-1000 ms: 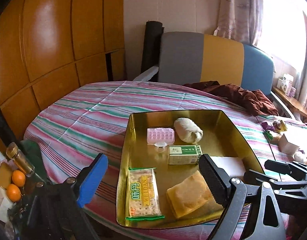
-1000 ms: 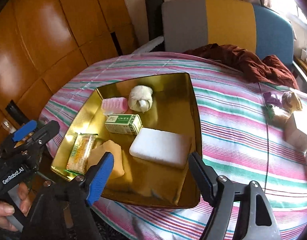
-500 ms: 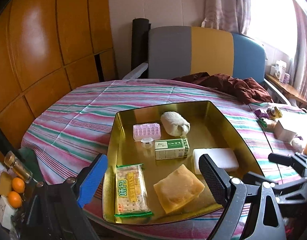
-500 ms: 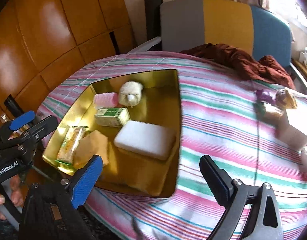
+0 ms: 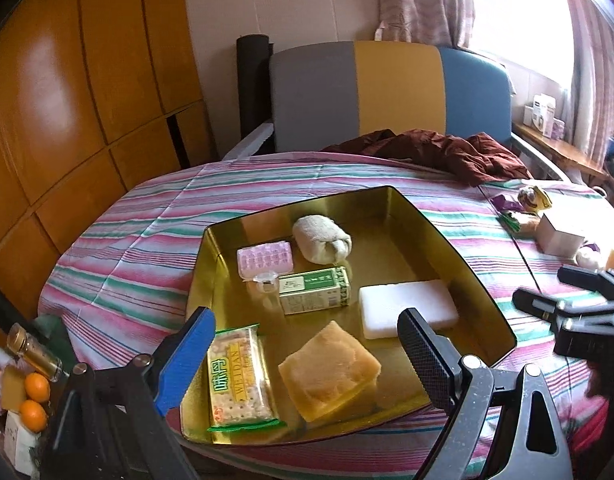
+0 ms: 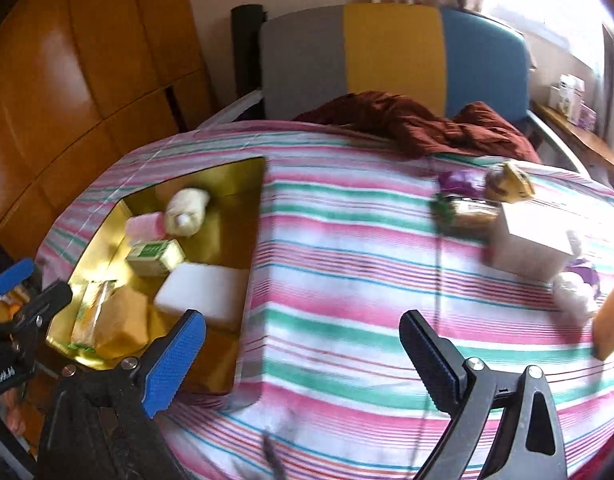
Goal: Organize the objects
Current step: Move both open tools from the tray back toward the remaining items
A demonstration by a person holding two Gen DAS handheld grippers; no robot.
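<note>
Gold tray (image 5: 459, 256) holds towel roll (image 5: 321, 238), sponge (image 5: 407, 306), crackers (image 5: 239, 376).

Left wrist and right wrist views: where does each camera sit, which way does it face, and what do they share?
Left wrist: on the left tongs, open, looking down over the gold tray toward the chair; the right tongs show at the right edge.
Right wrist: on the right tongs, open, facing the striped cloth right of the tray; the left tongs show at the left edge.
Shared: tray, white block, chair, brown garment.
</note>
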